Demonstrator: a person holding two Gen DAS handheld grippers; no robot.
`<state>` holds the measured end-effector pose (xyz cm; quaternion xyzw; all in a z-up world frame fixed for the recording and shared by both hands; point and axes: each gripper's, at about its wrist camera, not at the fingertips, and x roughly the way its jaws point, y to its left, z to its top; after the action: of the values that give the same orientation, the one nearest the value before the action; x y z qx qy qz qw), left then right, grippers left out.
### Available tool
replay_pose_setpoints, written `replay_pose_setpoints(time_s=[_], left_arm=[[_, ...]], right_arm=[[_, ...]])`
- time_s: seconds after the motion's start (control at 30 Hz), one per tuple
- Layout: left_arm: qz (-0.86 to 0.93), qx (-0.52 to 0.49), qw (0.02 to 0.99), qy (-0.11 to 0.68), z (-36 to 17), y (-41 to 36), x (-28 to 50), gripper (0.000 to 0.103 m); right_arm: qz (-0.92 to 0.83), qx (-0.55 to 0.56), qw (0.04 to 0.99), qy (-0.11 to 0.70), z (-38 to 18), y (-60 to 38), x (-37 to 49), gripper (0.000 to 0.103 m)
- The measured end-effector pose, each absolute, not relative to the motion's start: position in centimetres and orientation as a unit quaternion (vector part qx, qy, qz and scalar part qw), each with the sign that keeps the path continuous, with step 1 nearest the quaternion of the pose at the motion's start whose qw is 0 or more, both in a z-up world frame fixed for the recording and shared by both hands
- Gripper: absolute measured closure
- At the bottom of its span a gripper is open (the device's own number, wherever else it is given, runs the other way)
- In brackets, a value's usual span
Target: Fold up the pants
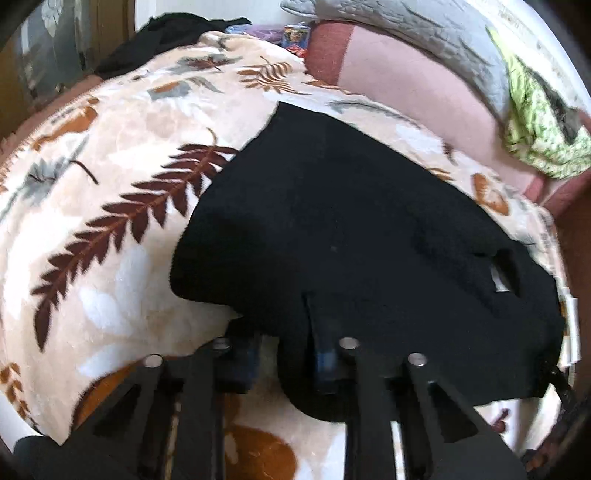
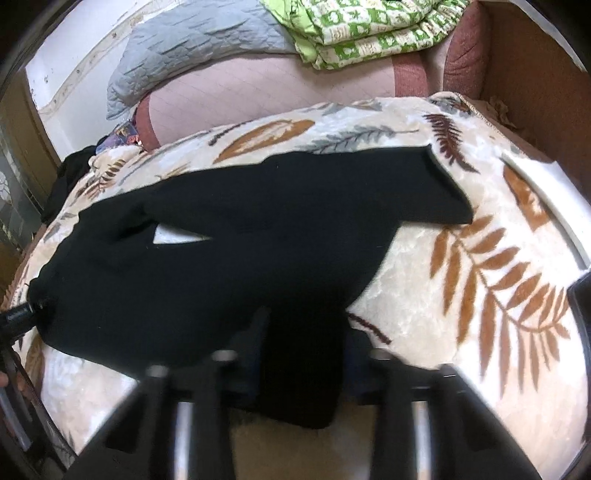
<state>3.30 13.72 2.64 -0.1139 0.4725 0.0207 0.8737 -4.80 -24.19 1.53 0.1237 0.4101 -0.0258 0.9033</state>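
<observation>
Black pants [image 1: 332,221] lie on a cream blanket with brown fern leaves [image 1: 110,184]. My left gripper [image 1: 284,354] is shut on the near edge of the pants, with cloth draped between its fingers. In the right wrist view the pants [image 2: 221,251] stretch across the blanket [image 2: 480,277], one leg end at the far right. My right gripper [image 2: 299,365] is shut on a hanging fold of the pants at their near edge. The left gripper [image 2: 22,317] shows at the far left in this view, gripping the cloth.
A pink mattress [image 2: 277,85], a grey quilted pillow [image 2: 192,40] and a green patterned cloth [image 2: 369,33] lie behind the blanket. Dark clothing [image 1: 166,40] is piled at the far end. A brown wooden bed frame [image 2: 535,74] stands at the right.
</observation>
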Motion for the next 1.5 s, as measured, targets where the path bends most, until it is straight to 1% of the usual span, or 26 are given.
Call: replay_pose_setpoints(time_s=[0.07, 0.23, 0.33, 0.43, 0.5, 0.53, 0.6, 0.63, 0.67, 0.7, 0.77, 0.8, 0.87, 0.9, 1.0, 1.07, 1.13, 1.17, 1.3, 1.33, 1.37, 1.4, 1.43, 1.5], left_arm=[[0.011, -0.120, 0.875, 0.469, 3.5, 13.9, 2.6, 0.088], [-0.023, -0.107, 0.881, 0.460, 6.1, 14.2, -0.8, 0.088], [-0.024, -0.101, 0.876, 0.471, 5.6, 14.8, -2.6, 0.088], [-0.007, -0.102, 0.861, 0.497, 3.4, 14.9, -2.4, 0.088], [-0.004, -0.110, 0.859, 0.499, 3.1, 15.0, -2.3, 0.087], [-0.001, -0.107, 0.863, 0.495, 3.3, 14.9, -2.3, 0.085], [0.001, -0.098, 0.867, 0.489, 3.7, 14.6, -2.3, 0.084], [0.002, -0.094, 0.867, 0.489, 3.7, 14.5, -2.2, 0.084], [0.004, -0.092, 0.866, 0.491, 3.7, 14.5, -2.1, 0.084], [0.006, -0.092, 0.866, 0.492, 3.5, 14.5, -2.1, 0.084], [0.008, -0.094, 0.866, 0.491, 3.4, 14.7, -2.2, 0.084], [0.008, -0.096, 0.866, 0.491, 3.4, 14.8, -2.2, 0.083], [0.008, -0.099, 0.866, 0.490, 3.8, 15.0, -2.3, 0.083], [0.008, -0.100, 0.867, 0.488, 4.0, 15.0, -2.5, 0.082], [0.012, -0.094, 0.873, 0.479, 4.5, 14.9, -2.7, 0.080], [0.016, -0.089, 0.872, 0.480, 4.5, 14.7, -2.7, 0.080], [0.016, -0.087, 0.872, 0.481, 4.4, 14.7, -2.7, 0.080], [0.016, -0.087, 0.872, 0.481, 4.4, 14.7, -2.7, 0.080], [0.013, -0.093, 0.872, 0.480, 4.4, 15.3, -2.7, 0.076], [0.014, -0.094, 0.871, 0.482, 4.3, 15.4, -2.6, 0.076], [0.015, -0.096, 0.870, 0.483, 4.1, 15.4, -2.5, 0.076], [0.016, -0.097, 0.870, 0.484, 4.0, 15.3, -2.5, 0.076], [0.018, -0.097, 0.869, 0.485, 3.8, 15.3, -2.4, 0.076], [0.019, -0.095, 0.868, 0.486, 3.6, 15.1, -2.4, 0.076]], right_arm=[[-0.013, 0.150, 0.904, 0.401, 2.3, -24.9, -5.6, 0.091], [0.000, 0.143, 0.906, 0.399, 4.3, -25.0, -8.3, 0.092], [0.005, 0.158, 0.897, 0.413, 4.3, -25.5, -9.6, 0.092], [-0.001, 0.149, 0.882, 0.447, 2.7, -25.6, -9.3, 0.081], [-0.006, 0.177, 0.875, 0.451, 2.0, -26.4, -9.6, 0.078], [-0.006, 0.198, 0.875, 0.442, 2.2, -27.1, -10.0, 0.076], [-0.012, 0.212, 0.878, 0.428, 2.6, -28.0, -10.6, 0.068], [-0.015, 0.212, 0.880, 0.426, 2.7, -28.3, -10.7, 0.060], [-0.019, 0.209, 0.879, 0.427, 2.8, -28.5, -10.7, 0.054], [-0.020, 0.207, 0.878, 0.432, 2.7, -28.5, -10.5, 0.054], [-0.013, 0.206, 0.875, 0.437, 2.3, -28.3, -9.6, 0.054], [-0.010, 0.203, 0.874, 0.441, 2.1, -27.9, -9.1, 0.057], [0.010, 0.191, 0.877, 0.440, 2.5, -26.3, -8.3, 0.085], [0.021, 0.176, 0.885, 0.431, 3.3, -25.1, -8.1, 0.085], [0.066, 0.164, 0.894, 0.412, 4.4, -22.0, -7.3, 0.075], [0.105, 0.173, 0.882, 0.426, 3.5, -20.1, -6.4, 0.069], [0.126, 0.171, 0.863, 0.458, 2.0, -18.5, -5.6, 0.070], [0.131, 0.170, 0.861, 0.461, 1.8, -18.3, -5.7, 0.070], [0.144, 0.212, 0.868, 0.425, 4.1, -20.9, -7.8, 0.068], [0.142, 0.225, 0.872, 0.411, 4.9, -22.1, -8.3, 0.059], [0.129, 0.231, 0.879, 0.397, 5.6, -23.2, -8.9, 0.048], [0.105, 0.231, 0.887, 0.386, 5.9, -24.5, -9.1, 0.043], [0.077, 0.228, 0.891, 0.384, 5.9, -25.6, -9.2, 0.041], [0.031, 0.232, 0.885, 0.402, 4.8, -27.4, -8.6, 0.041]])
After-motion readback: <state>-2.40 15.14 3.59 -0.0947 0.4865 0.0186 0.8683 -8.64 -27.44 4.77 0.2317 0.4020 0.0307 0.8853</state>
